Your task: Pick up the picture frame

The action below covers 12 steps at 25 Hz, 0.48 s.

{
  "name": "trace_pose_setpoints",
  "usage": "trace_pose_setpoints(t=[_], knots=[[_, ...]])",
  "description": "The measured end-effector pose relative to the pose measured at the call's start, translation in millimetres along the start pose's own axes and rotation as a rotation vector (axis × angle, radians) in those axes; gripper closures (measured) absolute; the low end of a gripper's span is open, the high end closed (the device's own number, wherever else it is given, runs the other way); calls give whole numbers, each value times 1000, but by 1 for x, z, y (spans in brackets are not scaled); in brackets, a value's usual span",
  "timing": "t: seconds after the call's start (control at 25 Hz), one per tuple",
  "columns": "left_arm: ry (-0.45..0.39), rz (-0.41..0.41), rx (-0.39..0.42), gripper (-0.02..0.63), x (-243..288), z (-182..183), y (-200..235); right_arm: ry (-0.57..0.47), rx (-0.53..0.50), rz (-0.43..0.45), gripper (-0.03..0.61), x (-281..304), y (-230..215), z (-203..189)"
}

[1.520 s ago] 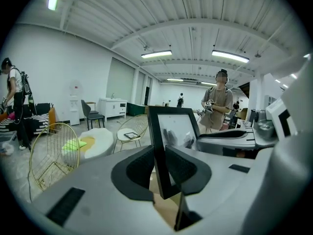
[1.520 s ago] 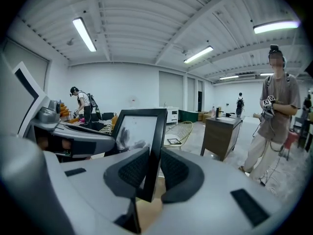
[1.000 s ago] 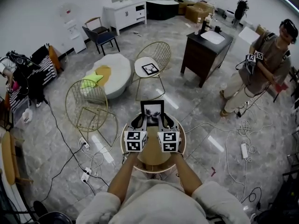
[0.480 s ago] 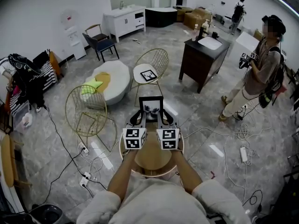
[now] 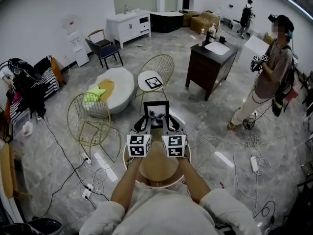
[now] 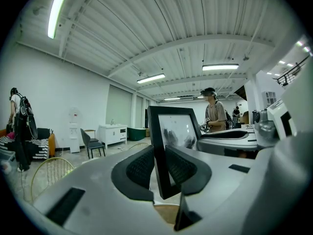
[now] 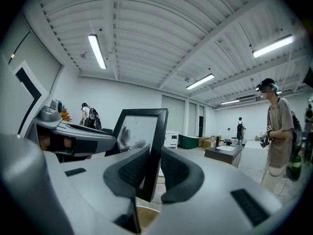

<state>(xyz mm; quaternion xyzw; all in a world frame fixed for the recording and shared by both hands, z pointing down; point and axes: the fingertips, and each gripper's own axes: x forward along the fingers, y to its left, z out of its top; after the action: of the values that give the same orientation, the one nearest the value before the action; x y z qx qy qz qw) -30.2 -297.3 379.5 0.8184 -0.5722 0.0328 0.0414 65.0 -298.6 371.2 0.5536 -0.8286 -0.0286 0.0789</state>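
A black picture frame [image 5: 156,114] with a grey print stands upright between my two grippers, over the far rim of a round wooden table [image 5: 159,169]. My left gripper [image 5: 145,125] is shut on the frame's left edge. In the left gripper view the dark pads [image 6: 142,166] press both faces of the frame [image 6: 172,130]. My right gripper [image 5: 169,125] is shut on the right edge. In the right gripper view the frame [image 7: 142,129] sits between the pads [image 7: 173,173]. In each gripper view the other gripper shows beside the frame.
Two gold wire chairs stand beyond the table; the far one [image 5: 156,70] carries a second small frame [image 5: 153,82]. A white pouf [image 5: 116,82], a dark sink cabinet [image 5: 210,62], a standing person [image 5: 269,67] and floor cables [image 5: 93,175] surround me.
Both grippers have risen a little together, with the frame between them. The person at the right has shifted slightly along the floor.
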Motion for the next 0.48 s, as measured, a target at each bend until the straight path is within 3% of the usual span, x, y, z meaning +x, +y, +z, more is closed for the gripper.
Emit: trace_pose_setpoints(t=[0.48], knots=[[5,-1,-5,540,-7,-6,-1,7,3,4,503,-6,5,-6]])
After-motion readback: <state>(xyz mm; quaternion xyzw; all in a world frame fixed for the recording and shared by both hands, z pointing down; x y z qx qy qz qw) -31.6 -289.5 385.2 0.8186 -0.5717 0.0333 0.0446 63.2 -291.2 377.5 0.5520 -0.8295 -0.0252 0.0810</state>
